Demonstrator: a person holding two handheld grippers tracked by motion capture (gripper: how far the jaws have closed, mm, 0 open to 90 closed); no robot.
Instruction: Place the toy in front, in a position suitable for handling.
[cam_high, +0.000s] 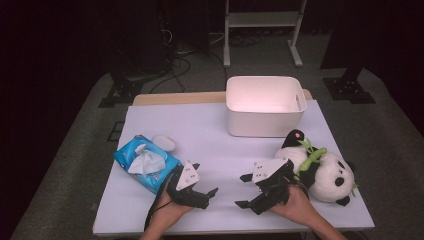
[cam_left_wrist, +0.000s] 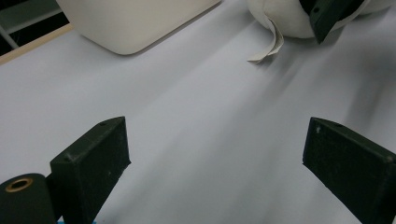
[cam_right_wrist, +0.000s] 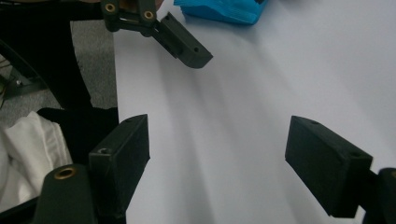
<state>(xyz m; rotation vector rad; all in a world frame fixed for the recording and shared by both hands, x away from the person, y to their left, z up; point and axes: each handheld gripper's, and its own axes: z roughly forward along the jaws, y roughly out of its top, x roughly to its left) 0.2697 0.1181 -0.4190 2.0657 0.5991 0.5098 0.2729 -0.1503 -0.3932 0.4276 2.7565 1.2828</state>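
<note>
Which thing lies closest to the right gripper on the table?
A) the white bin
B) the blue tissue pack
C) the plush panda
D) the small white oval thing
C: in the high view the plush panda lies directly beside the right gripper, the other things farther away.

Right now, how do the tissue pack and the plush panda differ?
The tissue pack is flat, blue and crinkly, with a white tissue poking from its top; the plush panda is rounded, black and white, with a green bamboo sprig. The tissue pack lies beside the left gripper; the plush panda lies beside the right gripper. Both are soft, rest on the white table, and are not gripped.
</note>
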